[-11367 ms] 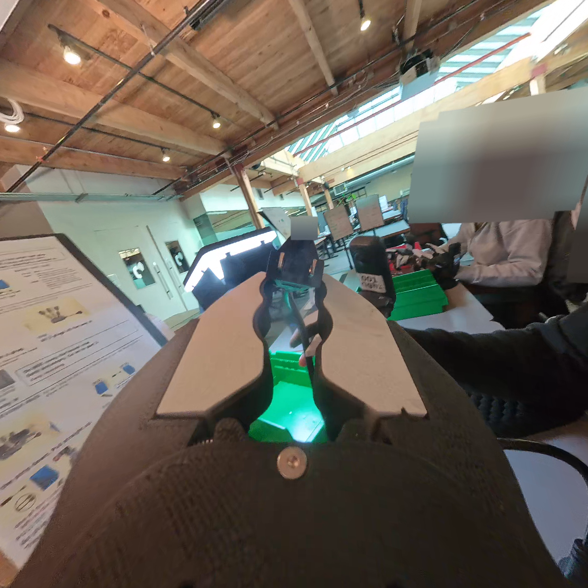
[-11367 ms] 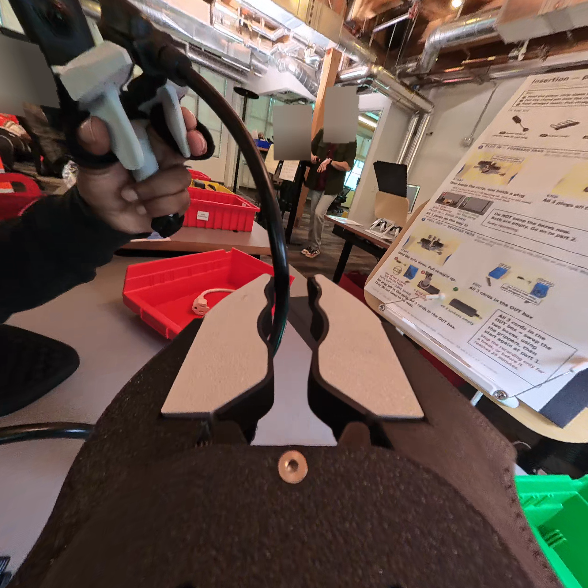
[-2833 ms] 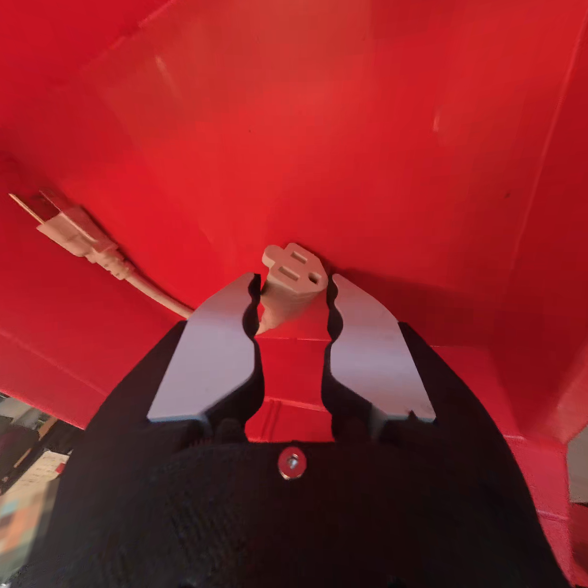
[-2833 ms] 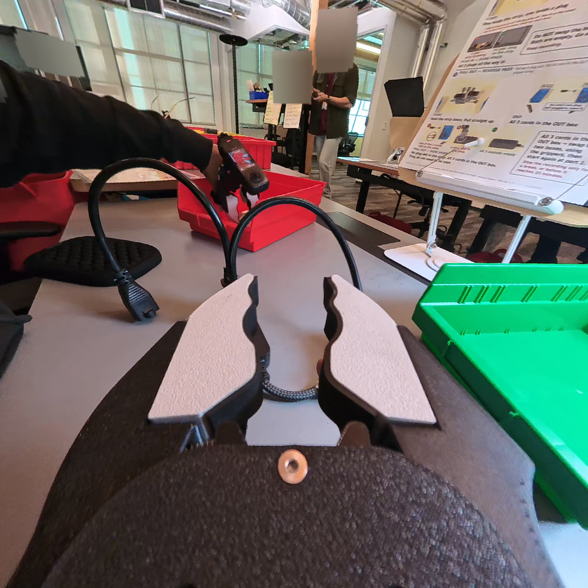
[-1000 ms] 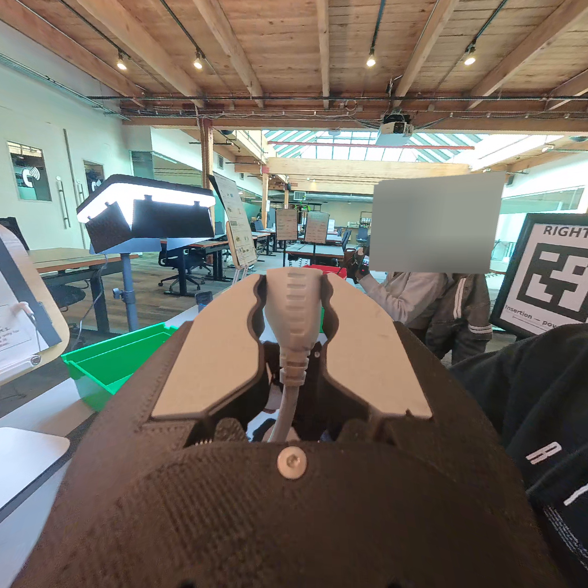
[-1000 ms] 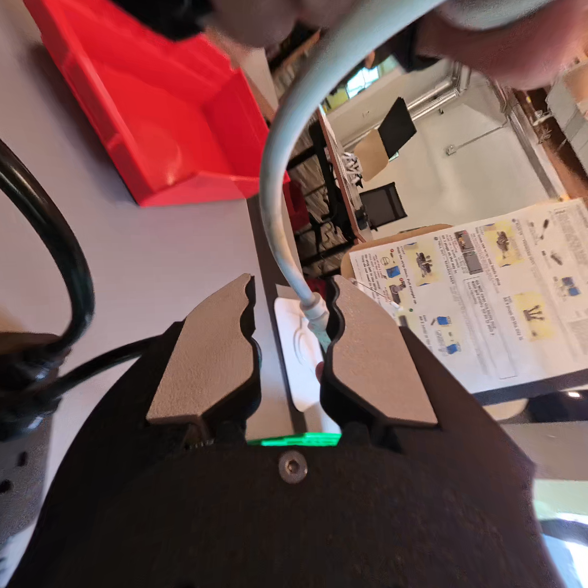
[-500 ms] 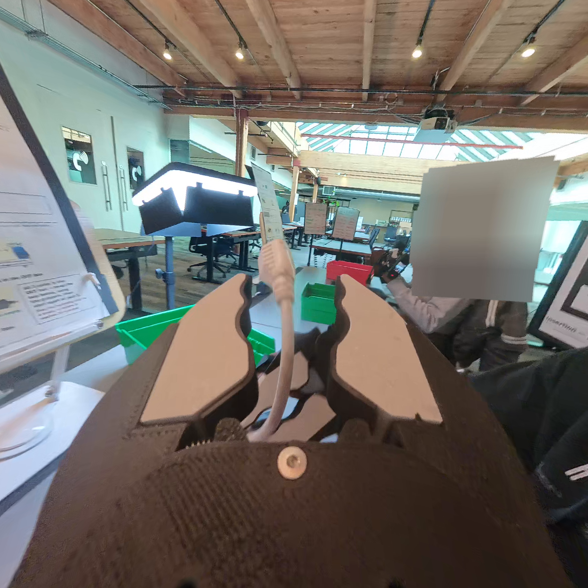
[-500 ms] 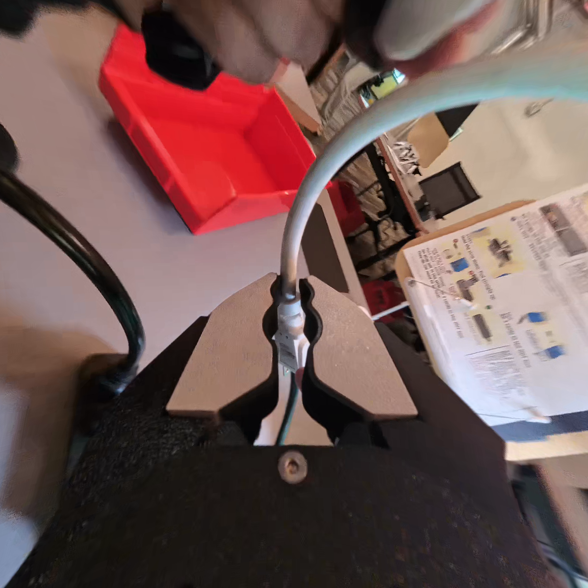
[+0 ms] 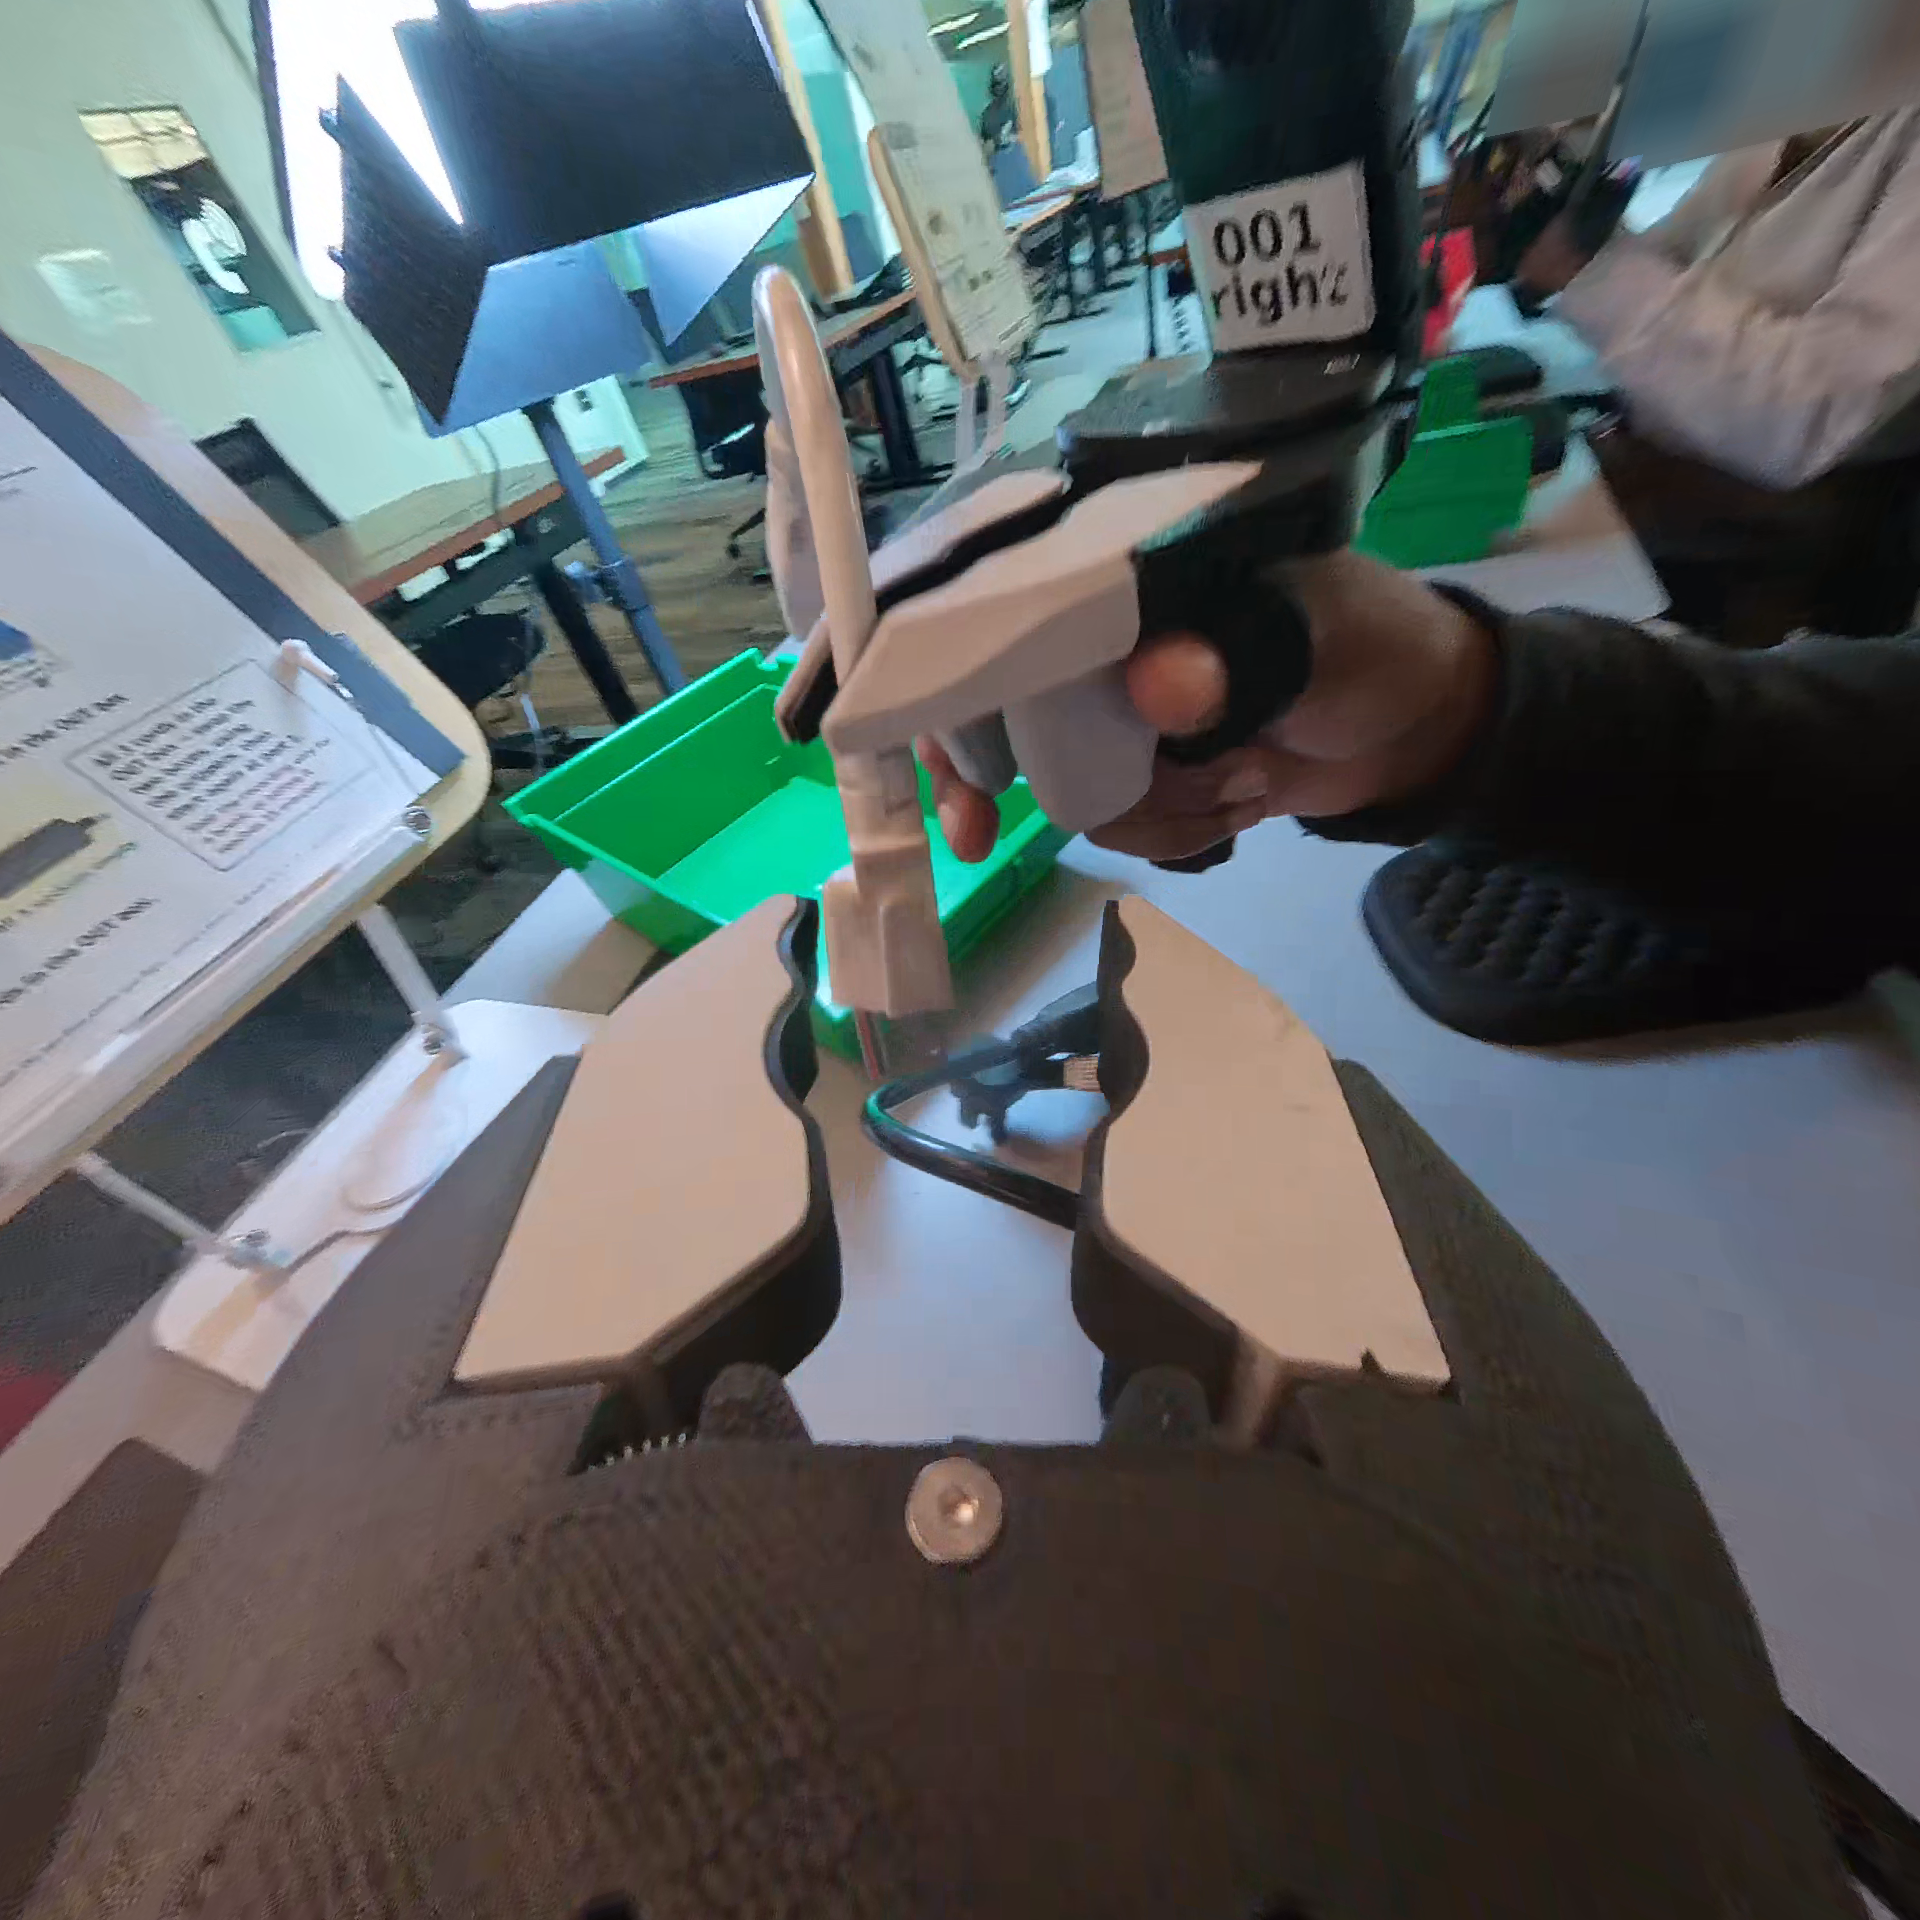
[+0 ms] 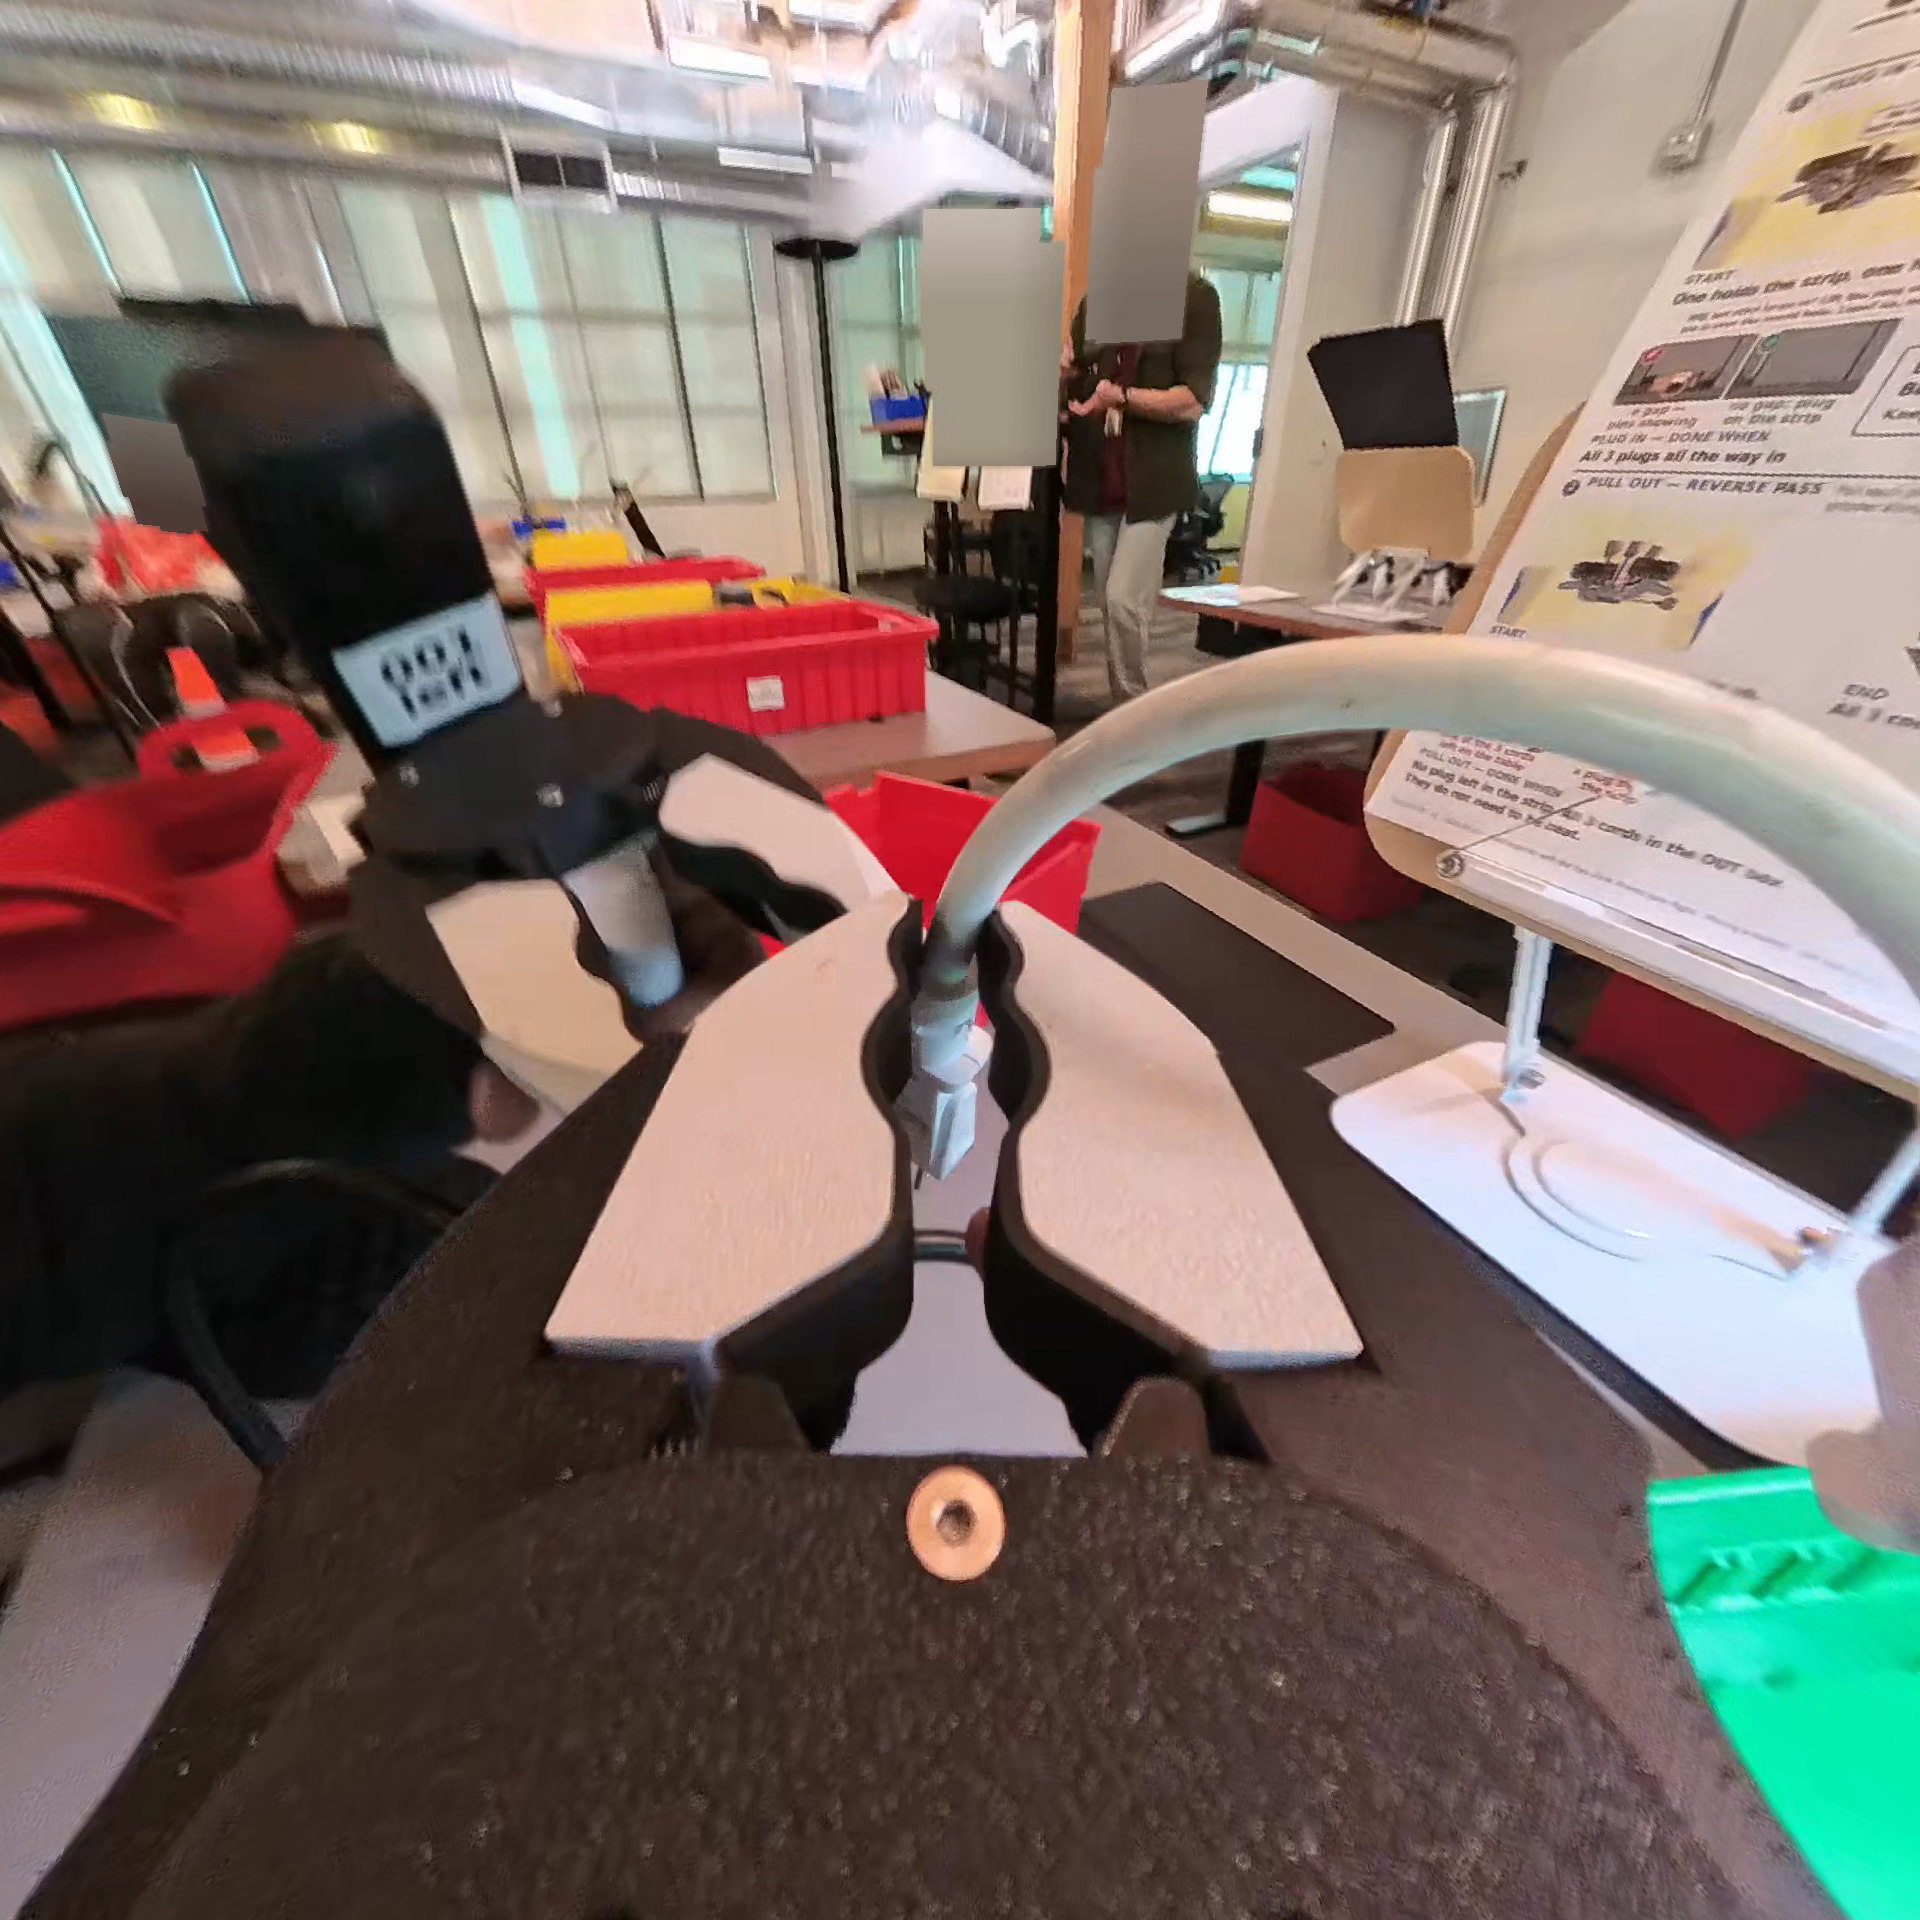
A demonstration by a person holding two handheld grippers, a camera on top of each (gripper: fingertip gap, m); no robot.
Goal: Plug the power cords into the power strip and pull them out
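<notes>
My right gripper (image 10: 951, 920) is shut on the white cord's plug (image 10: 940, 1091); the white cord (image 10: 1351, 696) arches up and off to the right. In the left wrist view the right gripper (image 9: 831, 686) holds the white plug (image 9: 883, 935) prongs down, just above the table and in front of my left gripper (image 9: 948, 935), which is open and empty. A black cord (image 9: 977, 1143) lies on the table between the left fingers. The left gripper (image 10: 623, 883) shows at the left of the right wrist view. No power strip shows in either view.
A green bin (image 9: 717, 821) stands behind the white plug. An instruction board on a white stand (image 9: 208, 727) is at the left, also in the right wrist view (image 10: 1662, 675). A red bin (image 10: 966, 831) and a black pad (image 9: 1558, 935) lie on the grey table. My right fingertips sit around 4 centimeters from my left ones.
My left gripper has let go of the white cord, opened and tipped down toward the table. My right gripper has closed on the plug end and now holds it upright.
</notes>
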